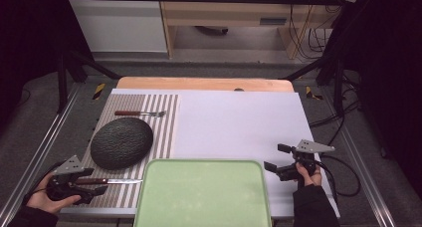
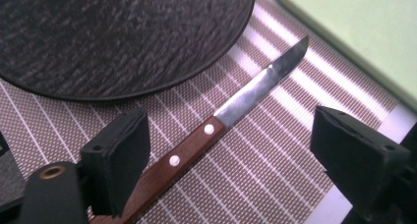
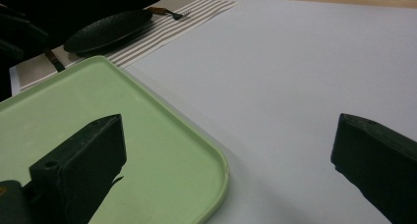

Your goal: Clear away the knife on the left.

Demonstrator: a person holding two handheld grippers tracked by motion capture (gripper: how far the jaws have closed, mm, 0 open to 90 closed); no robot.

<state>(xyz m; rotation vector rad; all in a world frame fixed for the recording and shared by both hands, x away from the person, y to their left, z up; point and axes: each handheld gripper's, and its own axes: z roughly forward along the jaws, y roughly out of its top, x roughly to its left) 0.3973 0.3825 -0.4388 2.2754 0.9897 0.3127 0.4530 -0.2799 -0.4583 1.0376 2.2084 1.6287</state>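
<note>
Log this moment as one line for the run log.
left claw: open around knife handle, not gripping | right claw: open, nothing between | knife: flat on striped mat | tray: bare

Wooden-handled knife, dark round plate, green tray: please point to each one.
Wooden-handled knife [image 2: 189,149]: left gripper view, on the riveted handle.
Dark round plate [image 1: 122,142]: high view, on its centre.
Green tray [image 1: 204,163]: high view, on its far rim.

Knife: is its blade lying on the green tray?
No, the knife lies wholly on the striped placemat, its tip short of the green tray.
</note>
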